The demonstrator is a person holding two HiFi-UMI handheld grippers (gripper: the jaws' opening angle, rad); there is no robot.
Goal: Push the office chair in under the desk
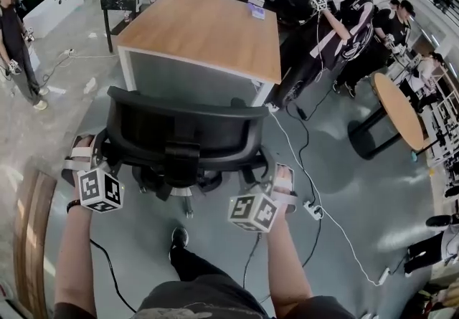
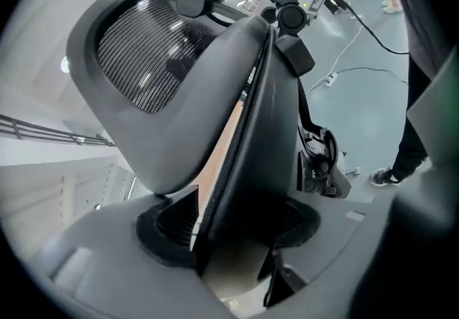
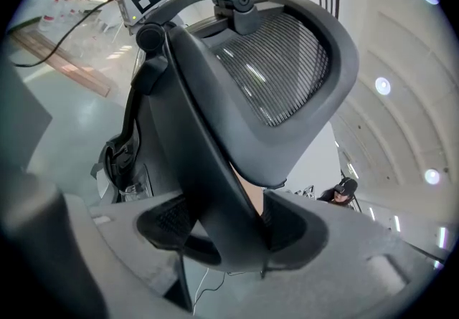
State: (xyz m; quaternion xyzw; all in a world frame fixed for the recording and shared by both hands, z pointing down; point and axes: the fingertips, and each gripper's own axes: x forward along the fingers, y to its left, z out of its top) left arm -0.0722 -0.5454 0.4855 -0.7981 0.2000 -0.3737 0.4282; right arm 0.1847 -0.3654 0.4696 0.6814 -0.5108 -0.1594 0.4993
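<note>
A black office chair stands with its back towards me, facing a wooden-topped desk with grey panels. My left gripper is at the left edge of the backrest and my right gripper at its right edge. In the left gripper view the chair's back frame fills the gap of the left gripper, whose pads press on it. The right gripper is closed the same way on the backrest edge. The mesh headrest rises above the jaws.
A white power strip and cables lie on the floor at the right of the chair. A round wooden table stands further right. People stand behind the desk and at the far left. A wooden board lies at my left.
</note>
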